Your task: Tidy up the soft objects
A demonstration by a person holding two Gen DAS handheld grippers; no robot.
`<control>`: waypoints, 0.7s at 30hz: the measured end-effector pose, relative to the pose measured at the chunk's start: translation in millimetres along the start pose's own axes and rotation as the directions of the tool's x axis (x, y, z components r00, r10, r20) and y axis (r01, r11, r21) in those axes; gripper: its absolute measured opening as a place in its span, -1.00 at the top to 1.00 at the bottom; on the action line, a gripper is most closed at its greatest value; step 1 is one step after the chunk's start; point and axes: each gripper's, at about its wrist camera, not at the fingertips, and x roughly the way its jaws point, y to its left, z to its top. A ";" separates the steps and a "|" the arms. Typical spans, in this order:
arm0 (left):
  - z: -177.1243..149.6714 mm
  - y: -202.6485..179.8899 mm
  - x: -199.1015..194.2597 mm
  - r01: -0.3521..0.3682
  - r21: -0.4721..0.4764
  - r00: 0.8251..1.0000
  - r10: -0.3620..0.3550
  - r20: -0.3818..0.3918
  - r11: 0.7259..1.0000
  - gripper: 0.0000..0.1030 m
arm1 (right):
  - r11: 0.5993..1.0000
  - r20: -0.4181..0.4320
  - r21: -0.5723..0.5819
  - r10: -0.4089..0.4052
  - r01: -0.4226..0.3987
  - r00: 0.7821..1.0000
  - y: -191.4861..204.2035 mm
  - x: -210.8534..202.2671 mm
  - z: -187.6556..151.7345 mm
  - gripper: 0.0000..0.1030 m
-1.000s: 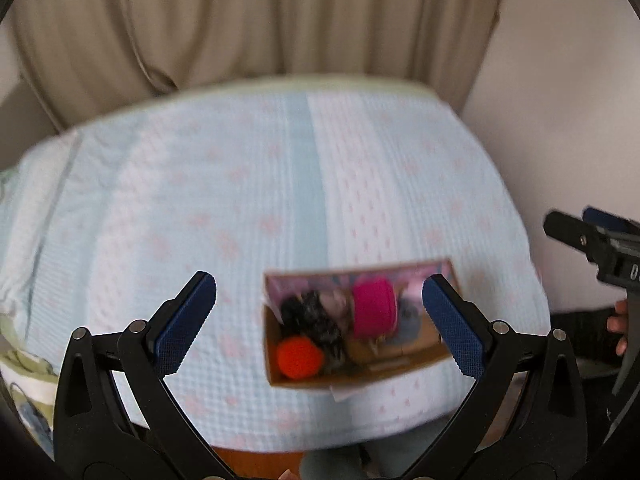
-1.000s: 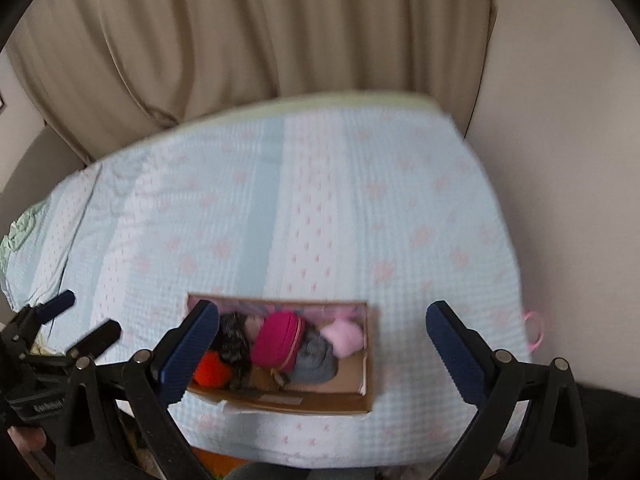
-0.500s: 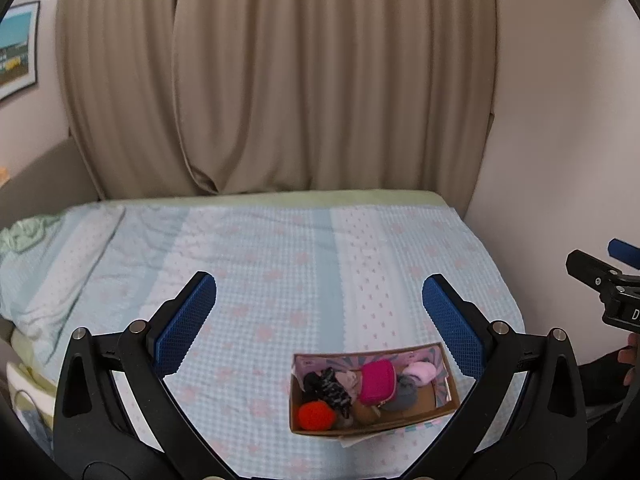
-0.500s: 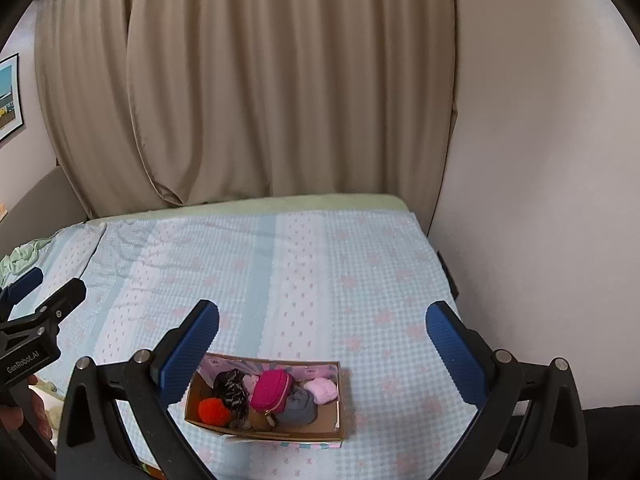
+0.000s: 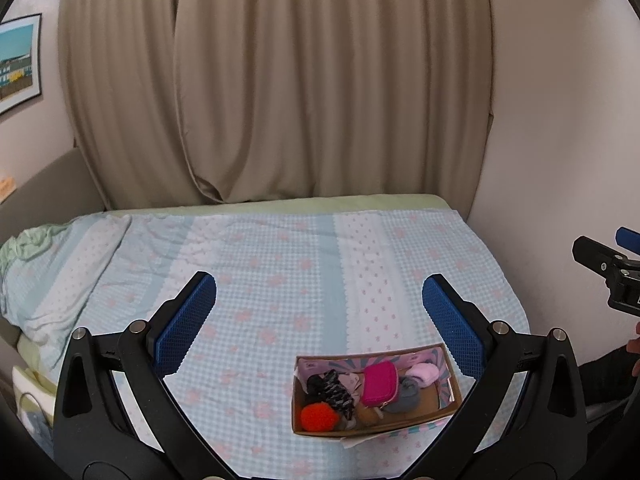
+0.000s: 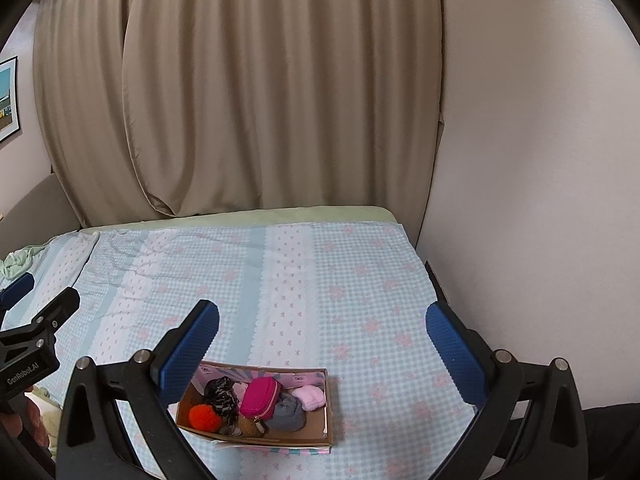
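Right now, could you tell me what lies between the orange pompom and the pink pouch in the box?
A black patterned fabric piece lies between the orange pompom and pink pouch, in both views.

Beige curtain (image 5: 304,92) behind bed (image 6: 280,280), light blue checked cover with pink flowers. Framed picture (image 5: 18,62) on left wall. Pale green cloth (image 5: 28,240) bunched at left, possibly a sheet.

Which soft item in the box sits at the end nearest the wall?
The pale pink fluffy piece, at the cardboard box's wall-side end. The magenta zip pouch lies mid-box; the orange pom-pom is at the opposite end.
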 end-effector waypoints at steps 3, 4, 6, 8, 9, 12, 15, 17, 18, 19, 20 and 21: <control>0.0 -4.5 -3.0 0.000 0.003 1.000 0.000 0.001 1.000 -0.99 | 1.000 0.002 -0.005 -0.001 0.001 1.000 0.4 0.0 -0.1 -1.00; 0.5 -5.3 -3.4 0.000 0.002 1.000 0.000 0.002 1.000 -0.99 | 1.000 0.003 -0.004 -0.001 0.001 1.000 -0.4 -0.2 -0.5 -1.00; 0.8 -5.4 -3.5 -0.001 0.002 1.000 0.001 0.001 1.000 -0.99 | 1.000 0.003 -0.005 0.001 -0.001 1.000 -0.4 0.3 -0.2 -1.00; 1.0 -6.4 -4.2 0.001 0.000 1.000 -0.001 -0.001 1.000 -0.99 | 1.000 0.004 -0.005 0.000 0.000 1.000 0.2 0.5 -0.7 -1.00; 1.4 -6.9 -5.3 0.002 -0.002 1.000 -0.002 -0.001 1.000 -0.99 | 1.000 0.004 -0.005 -0.003 0.003 1.000 0.6 0.6 -0.6 -1.00; 2.2 -5.8 -5.6 0.004 -0.006 1.000 -0.004 -0.001 1.000 -0.99 | 1.000 0.007 -0.006 0.002 -0.002 1.000 0.9 1.7 -0.2 -1.00; 2.0 -5.1 -5.8 0.005 -0.005 1.000 -0.005 0.000 1.000 -0.99 | 1.000 0.009 -0.008 0.003 -0.003 1.000 1.5 2.1 0.4 -1.00; 2.1 -4.7 -5.6 0.005 -0.005 1.000 -0.005 0.002 1.000 -0.99 | 1.000 0.010 -0.008 0.003 -0.003 1.000 1.8 2.4 0.9 -1.00; 2.5 -4.7 -5.6 0.004 -0.006 1.000 -0.004 0.002 1.000 -0.99 | 1.000 0.010 -0.009 0.004 -0.004 1.000 1.7 2.2 1.4 -1.00; 2.2 -4.7 -5.7 0.004 -0.007 1.000 -0.004 0.004 1.000 -0.99 | 1.000 0.010 -0.008 0.004 -0.004 1.000 1.8 2.4 1.7 -1.00; 2.2 -4.6 -5.4 0.004 -0.007 1.000 -0.004 0.004 1.000 -0.99 | 1.000 0.012 -0.008 0.003 -0.003 1.000 1.8 2.3 2.1 -1.00; 2.1 -4.8 -5.7 0.004 -0.007 1.000 -0.004 0.004 1.000 -0.99 | 1.000 0.013 -0.008 0.003 -0.003 1.000 1.9 2.2 2.5 -1.00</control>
